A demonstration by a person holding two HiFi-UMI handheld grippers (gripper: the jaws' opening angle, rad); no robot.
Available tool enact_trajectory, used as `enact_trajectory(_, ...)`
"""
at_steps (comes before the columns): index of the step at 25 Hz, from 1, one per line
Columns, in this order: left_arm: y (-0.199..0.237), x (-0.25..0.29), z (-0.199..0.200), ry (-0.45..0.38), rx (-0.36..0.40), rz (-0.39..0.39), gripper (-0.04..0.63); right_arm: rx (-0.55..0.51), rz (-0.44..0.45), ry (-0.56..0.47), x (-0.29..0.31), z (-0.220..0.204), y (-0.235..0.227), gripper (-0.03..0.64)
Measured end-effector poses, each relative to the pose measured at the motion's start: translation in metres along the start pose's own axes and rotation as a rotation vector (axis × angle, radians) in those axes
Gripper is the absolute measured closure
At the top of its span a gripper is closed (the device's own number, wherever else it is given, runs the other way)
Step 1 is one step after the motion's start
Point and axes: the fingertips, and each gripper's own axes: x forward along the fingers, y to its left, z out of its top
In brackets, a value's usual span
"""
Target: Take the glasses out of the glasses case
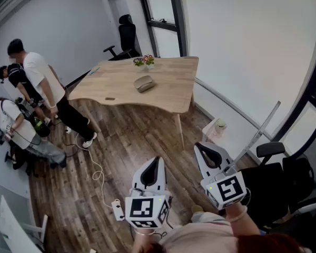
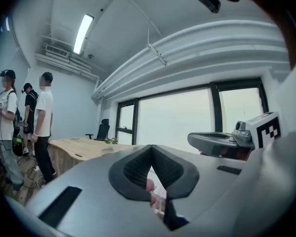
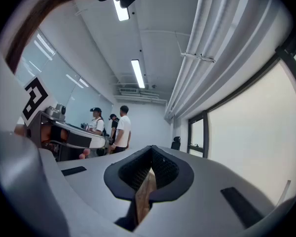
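Glasses case (image 1: 144, 83): lies on the desk (image 1: 168, 96) at about 12 o'clock from you, well apart from both grippers; it looks closed, and no glasses show outside it; a small potted plant (image 1: 145, 61) stands just beyond it.
Left gripper (image 1: 157, 161): raised in the air over the wooden floor (image 1: 131, 136); its fingers (image 2: 133, 169) are pressed together with nothing held; only a sliver of background shows through the slit.
Right gripper (image 1: 199, 148): near the left one, at its 3 o'clock; its fingers (image 3: 130, 174) are likewise together and empty.
Step in hand: by my reading, the approach; you stand well back from the desk and the case is untouched.
How to do it well: walk up to the near desk edge first, minding the white cable (image 1: 98, 174) on the floor at your 10 o'clock; part both pairs of fingers before you come down; pin the case body with one gripper so it cannot slide, and raise the lid with the other along its seam; which way the seam faces cannot be told from here.
Bystanders: people (image 1: 37, 83) stand at 10 o'clock by the desk's left end; keep your path toward 1 o'clock.
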Motion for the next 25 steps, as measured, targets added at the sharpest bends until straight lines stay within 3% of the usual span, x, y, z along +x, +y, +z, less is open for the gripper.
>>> enact_trajectory(16,-0.025,0.042,-0.007,0.013,-0.004,-0.011,0.595,-0.010,0.039,0.011,0.004,-0.014,-0.035,0.617)
enact_trajectory(25,-0.033,0.076,-0.009,0.019,-0.017,0.024,0.595,0.069,0.071,0.031,0.017,-0.036,-0.068,0.617)
